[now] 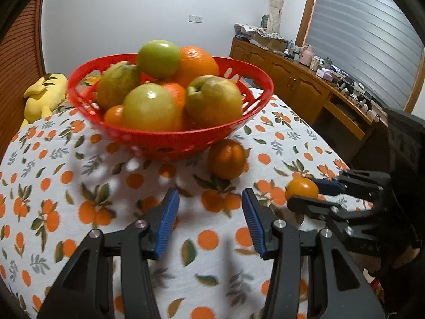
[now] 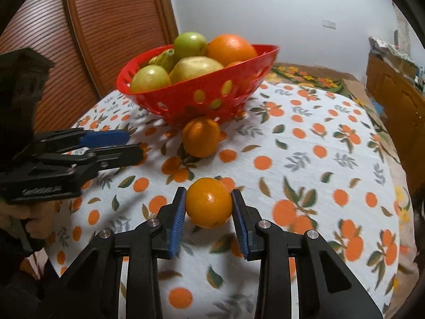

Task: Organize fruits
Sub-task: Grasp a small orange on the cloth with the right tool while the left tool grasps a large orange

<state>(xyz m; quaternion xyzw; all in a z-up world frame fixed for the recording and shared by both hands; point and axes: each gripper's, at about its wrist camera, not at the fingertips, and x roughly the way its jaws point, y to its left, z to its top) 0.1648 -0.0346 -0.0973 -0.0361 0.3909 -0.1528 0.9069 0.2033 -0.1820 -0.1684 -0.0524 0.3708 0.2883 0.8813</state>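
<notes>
The right hand-held gripper is clamped on a small orange on the bench. The left hand-held gripper stands open and empty. Lift straight up, then over the red basket ahead, clearing the loose orange just before it.

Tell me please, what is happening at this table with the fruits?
A person is sorting fruit with two hand-held grippers. The right gripper is shut on a small round orange low over the fruit-patterned tablecloth. The left gripper is open and holds nothing. Another orange lies beside the red plastic basket, which is already heaped with green and orange fruit.
</notes>
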